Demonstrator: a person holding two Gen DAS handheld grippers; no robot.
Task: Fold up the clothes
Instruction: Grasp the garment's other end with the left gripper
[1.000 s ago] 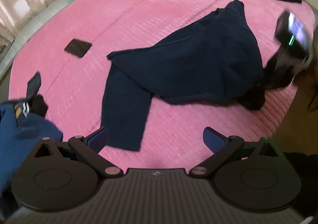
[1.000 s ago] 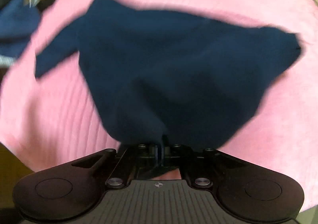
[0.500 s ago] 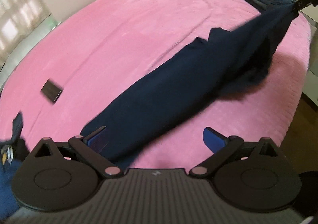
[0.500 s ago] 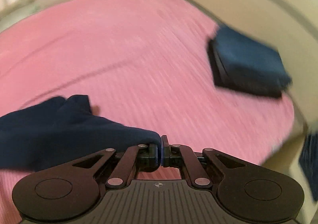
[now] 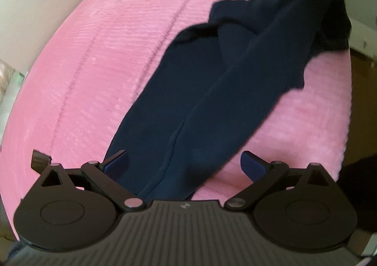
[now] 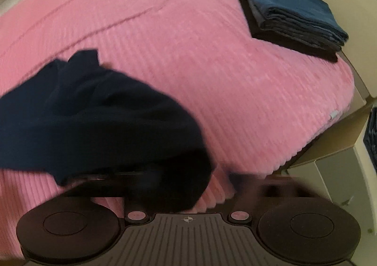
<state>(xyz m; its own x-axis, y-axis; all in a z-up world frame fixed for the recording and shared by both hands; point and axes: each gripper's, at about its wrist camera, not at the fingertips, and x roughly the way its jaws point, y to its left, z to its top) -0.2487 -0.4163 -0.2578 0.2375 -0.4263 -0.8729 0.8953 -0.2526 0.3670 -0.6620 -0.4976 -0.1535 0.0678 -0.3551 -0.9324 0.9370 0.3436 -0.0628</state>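
Note:
A dark navy garment [image 5: 212, 91] lies stretched across the pink ribbed bed cover [image 5: 106, 53], from near my left gripper up to the far right edge. My left gripper [image 5: 186, 162] is open, its blue-padded fingers [image 5: 253, 162] on either side of the garment's near end, not closed on it. In the right wrist view the same garment [image 6: 94, 119] is bunched at the left and drapes over my right gripper [image 6: 188, 185], whose fingers are blurred and hidden by the cloth.
A stack of folded blue and dark clothes [image 6: 292, 18] sits at the far right corner of the bed. The bed's right edge [image 6: 329, 129] drops to a beige frame and floor. A small dark object [image 5: 40, 160] lies by my left gripper.
The garment has been pulled out long across the bed toward the right. My left gripper has moved in over its near end. The right gripper view has swung and the cloth now covers its fingers.

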